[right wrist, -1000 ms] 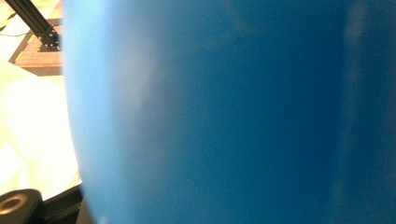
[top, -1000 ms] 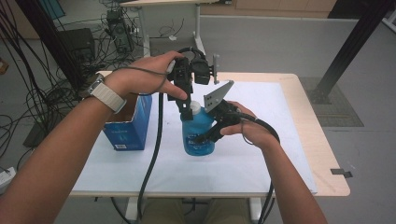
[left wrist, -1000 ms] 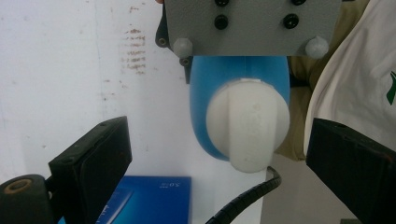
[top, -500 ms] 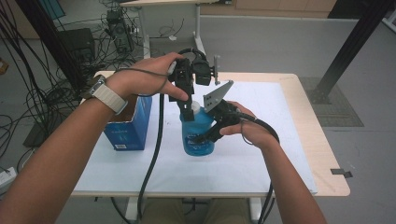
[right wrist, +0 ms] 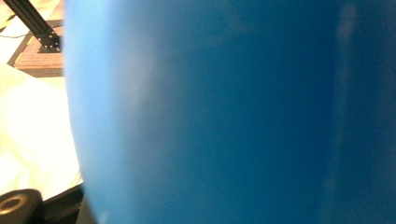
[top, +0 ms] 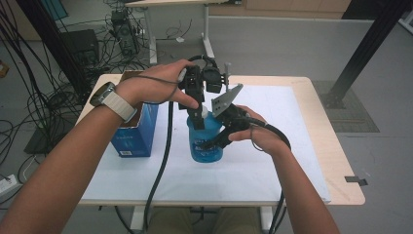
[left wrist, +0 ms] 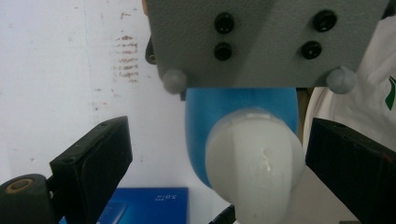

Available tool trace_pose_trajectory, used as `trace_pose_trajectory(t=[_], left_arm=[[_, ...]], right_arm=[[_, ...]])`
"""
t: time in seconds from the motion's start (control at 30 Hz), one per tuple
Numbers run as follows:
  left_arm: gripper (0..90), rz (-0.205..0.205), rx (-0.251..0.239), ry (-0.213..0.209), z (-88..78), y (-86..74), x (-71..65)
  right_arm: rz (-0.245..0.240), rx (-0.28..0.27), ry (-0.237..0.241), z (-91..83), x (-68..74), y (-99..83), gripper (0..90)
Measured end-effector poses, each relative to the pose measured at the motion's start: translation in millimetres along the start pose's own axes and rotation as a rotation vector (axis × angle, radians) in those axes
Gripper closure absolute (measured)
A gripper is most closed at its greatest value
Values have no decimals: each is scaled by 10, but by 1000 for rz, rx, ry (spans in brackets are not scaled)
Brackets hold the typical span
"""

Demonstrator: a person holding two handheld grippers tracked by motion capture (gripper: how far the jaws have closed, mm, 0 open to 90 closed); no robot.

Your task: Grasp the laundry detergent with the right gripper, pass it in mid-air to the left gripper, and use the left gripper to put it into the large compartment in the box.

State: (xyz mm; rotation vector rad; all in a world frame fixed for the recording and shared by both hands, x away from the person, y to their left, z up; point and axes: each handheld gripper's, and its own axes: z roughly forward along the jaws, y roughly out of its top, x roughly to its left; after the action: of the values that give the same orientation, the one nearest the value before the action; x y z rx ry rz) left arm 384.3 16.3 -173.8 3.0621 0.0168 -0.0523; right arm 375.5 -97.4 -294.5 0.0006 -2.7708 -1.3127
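A translucent blue plastic bottle (top: 205, 141) stands upright near the middle of the counter (top: 292, 146), which is a pale wooden top covered with a white sheet. The bottle is rounded and smooth, with a printed label around its body and a glossy white dome-shaped cap (left wrist: 254, 163) on top. The right gripper (top: 218, 140) comes in from about 3 o'clock of the bottle, and its black jaws are clamped tight on the bottle's side; in the right gripper view the smooth blue wall (right wrist: 224, 112) sits directly against the camera. A grey, matte three-cornered plate (top: 226, 100) with black screws rides on top of this gripper. The left gripper (top: 198, 113) points straight down over the cap from 12 o'clock, and its flat black rubbery jaws stand apart on either side of the white cap, with a visible gap on the left jaw's side and the right jaw just beside the cap. At 9 o'clock of the bottle, near it, stands a blue cardboard box (top: 134, 131) with an open top and white print.
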Motion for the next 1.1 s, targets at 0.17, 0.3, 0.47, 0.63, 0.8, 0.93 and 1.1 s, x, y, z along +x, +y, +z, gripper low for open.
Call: trace_pose_trajectory(t=[0.17,0.3,0.47,0.63,0.8,0.93,1.1], left_arm=[[79,2,5,-13,53,-1,9],[79,3,1,-19,82,1,10],[84,8,4,-25,128,7,8],[98,12,2,-31,159,13,7],[117,10,-5,-45,190,8,16],[138,17,-16,-52,194,3,19],[171,13,-22,-57,207,-10,21]], right_arm=[[10,4,-1,-15,17,13,434],[-2,-2,-2,-15,10,19,434],[-3,-7,-13,-16,9,33,433],[-8,-16,-7,-16,17,48,433],[3,-27,11,-19,27,51,434],[-12,-24,-3,-18,13,48,433],[-15,-28,-2,-16,5,45,433]])
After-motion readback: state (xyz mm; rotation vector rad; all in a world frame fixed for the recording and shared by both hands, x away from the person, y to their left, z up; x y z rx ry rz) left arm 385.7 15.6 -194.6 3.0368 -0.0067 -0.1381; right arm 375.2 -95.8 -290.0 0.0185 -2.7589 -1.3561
